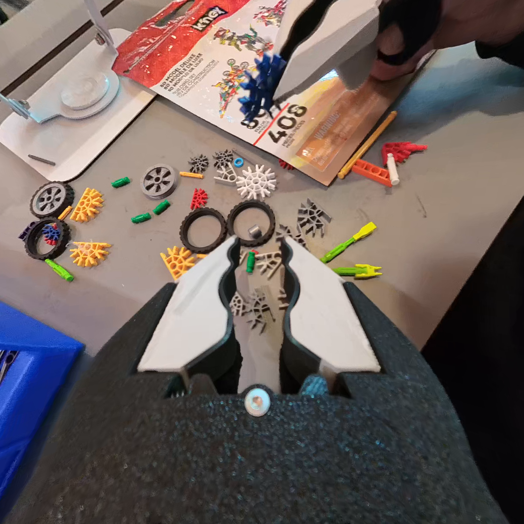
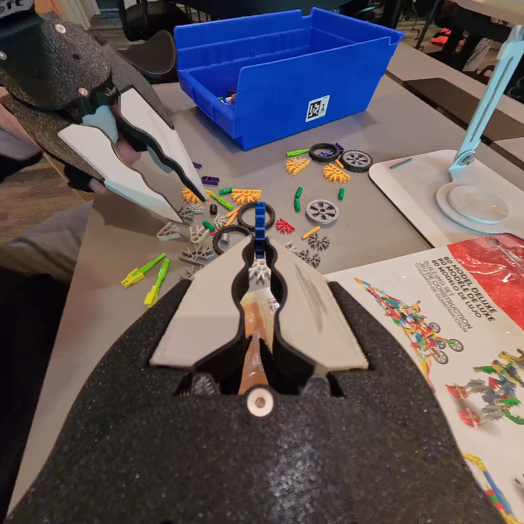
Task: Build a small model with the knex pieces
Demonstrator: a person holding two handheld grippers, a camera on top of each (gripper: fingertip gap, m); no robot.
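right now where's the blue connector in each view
Left wrist view: the blue connector is upper middle, pinched at the right gripper tips over the printed packaging.
Right wrist view: blue connector at centre, edge-on between the fingertips.
Shared landmark: the white snowflake connector.

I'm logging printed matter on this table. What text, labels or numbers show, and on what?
Red-and-white toy package: logo, title lines and big figures, legible but not copied here.
Its orange panel: small print, blurred.
White sticker on the blue bin: square code and small print, not copied.
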